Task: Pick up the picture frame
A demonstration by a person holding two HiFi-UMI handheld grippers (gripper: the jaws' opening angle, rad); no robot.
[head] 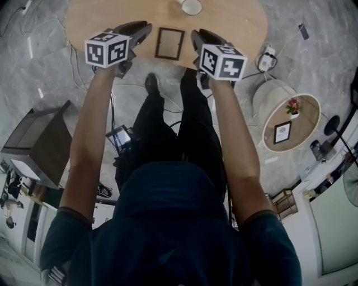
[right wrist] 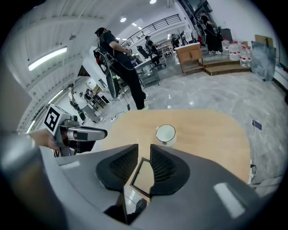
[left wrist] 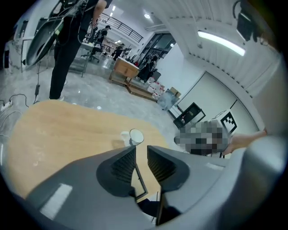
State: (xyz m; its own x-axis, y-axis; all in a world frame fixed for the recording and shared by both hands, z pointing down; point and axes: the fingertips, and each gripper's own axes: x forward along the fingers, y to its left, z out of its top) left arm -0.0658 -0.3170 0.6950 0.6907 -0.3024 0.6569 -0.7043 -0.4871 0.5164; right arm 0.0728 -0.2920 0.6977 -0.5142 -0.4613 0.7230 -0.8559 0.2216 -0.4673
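"Two claws up there. Anything in them?"

"Nothing. My left claw (head: 144, 29) sits in the upper left of the head view and my right claw (head: 197, 36) just right of centre. Each has its jaws parted by a narrow gap, with nothing pinched. Between the two lies the small dark-rimmed rectangular picture frame (head: 169, 43), flat on the near edge of the light wooden oval table (head: 235, 28). Through each claw's gap I can see one of its edges below."

"And past it?"

"Well beyond the frame, at the very top of the head view, stands a white round cup (head: 191, 6). Farther off, in the upper left of my left claw's view, a person in dark clothes (left wrist: 67, 49) is standing."

"What could spoil the pickup?"

"The frame lies flat, so I reckon there's little rim to bite. With jaws this narrowly apart, a claw coming down could land on the frame's face instead of straddling an edge. A push from the side could slide it off the near table edge, which it lies close to. And a grip on one corner alone might let it swing and slip."
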